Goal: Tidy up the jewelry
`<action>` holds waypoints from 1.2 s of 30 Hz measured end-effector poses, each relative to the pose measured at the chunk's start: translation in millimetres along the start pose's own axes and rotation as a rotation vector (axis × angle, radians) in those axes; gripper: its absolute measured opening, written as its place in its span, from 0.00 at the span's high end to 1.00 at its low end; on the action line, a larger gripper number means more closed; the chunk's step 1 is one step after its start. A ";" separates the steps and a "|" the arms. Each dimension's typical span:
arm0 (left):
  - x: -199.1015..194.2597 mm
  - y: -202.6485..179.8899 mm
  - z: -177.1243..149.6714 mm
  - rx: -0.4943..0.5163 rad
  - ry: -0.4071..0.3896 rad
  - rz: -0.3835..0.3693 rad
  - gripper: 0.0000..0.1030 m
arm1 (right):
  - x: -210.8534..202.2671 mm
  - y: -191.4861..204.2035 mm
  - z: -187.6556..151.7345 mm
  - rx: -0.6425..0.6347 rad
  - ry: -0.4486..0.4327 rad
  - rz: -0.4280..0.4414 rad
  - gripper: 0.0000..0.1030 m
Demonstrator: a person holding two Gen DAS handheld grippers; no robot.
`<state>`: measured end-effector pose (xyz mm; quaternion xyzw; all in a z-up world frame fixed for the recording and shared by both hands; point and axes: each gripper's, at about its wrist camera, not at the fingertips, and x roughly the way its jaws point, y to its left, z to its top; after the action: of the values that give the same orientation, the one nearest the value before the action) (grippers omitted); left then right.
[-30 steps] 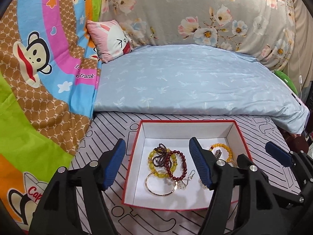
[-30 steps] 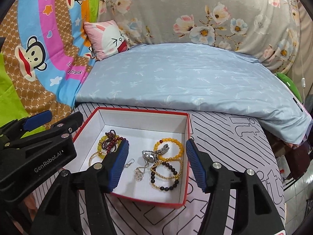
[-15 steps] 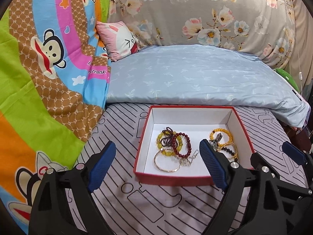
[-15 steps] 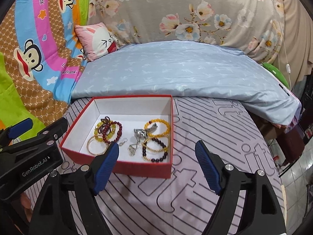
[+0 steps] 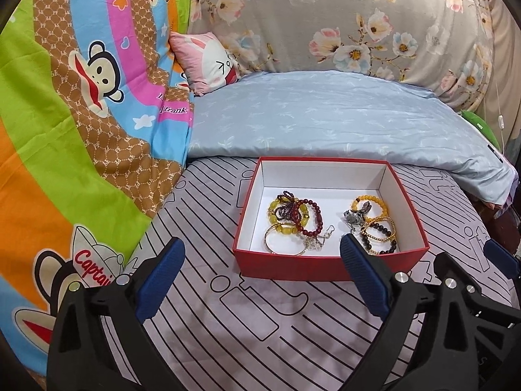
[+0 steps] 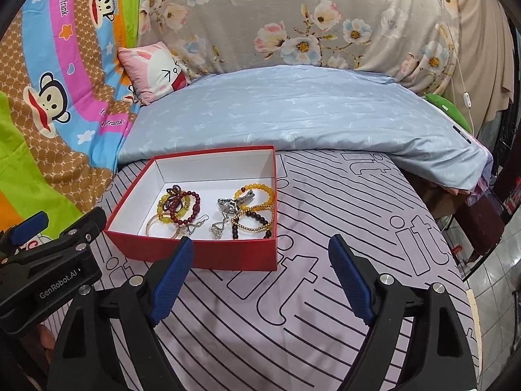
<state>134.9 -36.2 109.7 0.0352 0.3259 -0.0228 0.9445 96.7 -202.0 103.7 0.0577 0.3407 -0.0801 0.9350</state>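
A red box [image 5: 325, 272] with a white inside lies on the striped bedsheet. In it are a dark red and yellow bead bracelet cluster [image 5: 293, 211], a gold bangle [image 5: 280, 242], silver pieces [image 5: 355, 216], an orange bead bracelet [image 5: 371, 200] and a black-and-gold bead bracelet [image 5: 381, 234]. My left gripper [image 5: 262, 244] hangs just short of the box's front wall, its jaws opening with nothing between them. My right gripper [image 6: 260, 244] stands before the same box [image 6: 202, 254] near its right front corner, jaws also opening and empty. The left gripper's body [image 6: 49, 260] shows at the left edge.
A light blue quilt [image 5: 325, 117] lies right behind the box. A pink cushion [image 5: 208, 58] and a monkey-print blanket [image 5: 81, 114] rise at the left, and a floral cover [image 5: 358, 16] is at the back. The bed's right edge [image 6: 469, 293] drops to a tiled floor.
Both grippers have drawn back from over the box to the sheet in front of it. Their jaws have spread wider. The jewelry stays in the box.
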 end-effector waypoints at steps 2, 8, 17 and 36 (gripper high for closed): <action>0.7 0.9 -1.2 0.000 0.005 0.003 0.09 | 0.0 0.8 -0.1 0.000 0.002 0.010 0.20; 2.8 -0.4 -5.6 0.003 0.016 0.009 0.09 | 1.0 3.8 -1.9 -0.009 0.009 0.009 0.19; 4.4 0.9 -7.0 -0.001 0.023 0.009 0.09 | 1.5 4.8 -2.7 -0.011 0.012 0.007 0.19; 8.6 4.7 -8.2 -0.011 0.040 0.009 0.09 | 1.8 5.6 -4.0 -0.011 0.012 0.007 0.19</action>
<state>136.9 -31.1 98.2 0.0320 0.3445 -0.0159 0.9381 96.6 -196.1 99.7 0.0539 0.3467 -0.0748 0.9334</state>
